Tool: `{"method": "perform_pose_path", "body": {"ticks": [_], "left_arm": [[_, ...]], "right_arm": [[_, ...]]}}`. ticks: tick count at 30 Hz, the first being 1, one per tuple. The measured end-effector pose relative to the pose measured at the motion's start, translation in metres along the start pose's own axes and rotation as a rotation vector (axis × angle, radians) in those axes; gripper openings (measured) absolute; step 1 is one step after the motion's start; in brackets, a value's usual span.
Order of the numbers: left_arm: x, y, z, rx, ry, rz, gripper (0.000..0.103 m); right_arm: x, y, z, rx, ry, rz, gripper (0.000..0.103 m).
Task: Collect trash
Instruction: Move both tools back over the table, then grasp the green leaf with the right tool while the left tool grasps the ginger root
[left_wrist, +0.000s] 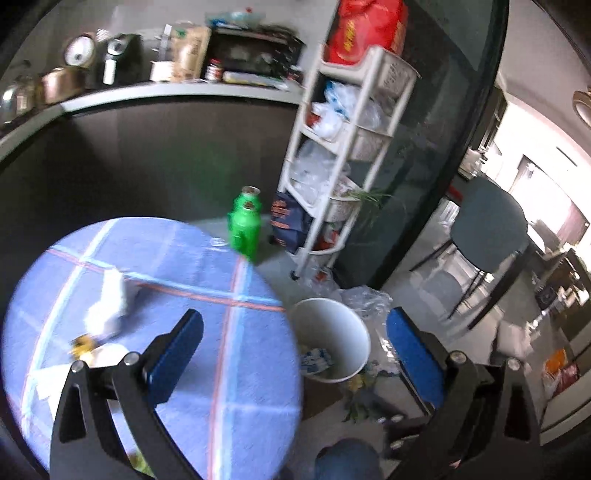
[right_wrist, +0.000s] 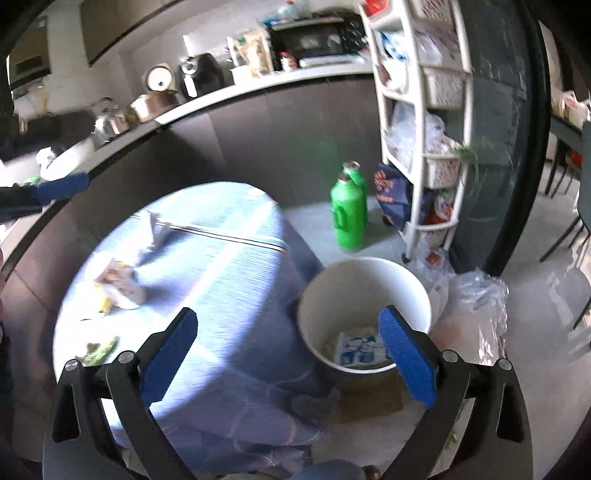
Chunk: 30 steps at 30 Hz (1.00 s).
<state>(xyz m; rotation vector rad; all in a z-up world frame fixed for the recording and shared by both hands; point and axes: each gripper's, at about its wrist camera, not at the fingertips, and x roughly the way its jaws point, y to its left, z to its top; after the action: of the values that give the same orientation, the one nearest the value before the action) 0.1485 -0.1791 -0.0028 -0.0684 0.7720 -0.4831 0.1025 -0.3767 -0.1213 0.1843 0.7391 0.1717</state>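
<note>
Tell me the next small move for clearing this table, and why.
Probably bring the left gripper down onto the crumpled white wrapper on the blue tablecloth: both grippers are open and empty, litter remains on the table, and the white bin already holds a carton.

We see a kitchen with a pale speckled floor and dark cabinet fronts under a light countertop crowded with appliances, among them a black oven. A white tiered rack stuffed with plastic bags stands beside a dark glass door. Beyond it, a dark chair sits in bright daylight. Two green bottles stand on the floor near the rack.
</note>
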Motion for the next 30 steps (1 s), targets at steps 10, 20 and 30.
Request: {"method": "perform_pose_path", "body": {"ticks": [10,20,30], "left_arm": [[-0.091,0.094,-0.067,-0.106,-0.006,0.210,0.099],[-0.100,0.162,-0.145,-0.185,0.104,0.216,0.090],[-0.115,0.213,-0.170,-0.282,0.082,0.167,0.072]], "right_arm": [[-0.021,0.096,-0.013,-0.167,0.023,0.134,0.094],[0.003,0.165,-0.032,-0.235,0.147,0.205,0.094],[0.060,0.239,-0.071,-0.255,0.354,0.201,0.056]]}}
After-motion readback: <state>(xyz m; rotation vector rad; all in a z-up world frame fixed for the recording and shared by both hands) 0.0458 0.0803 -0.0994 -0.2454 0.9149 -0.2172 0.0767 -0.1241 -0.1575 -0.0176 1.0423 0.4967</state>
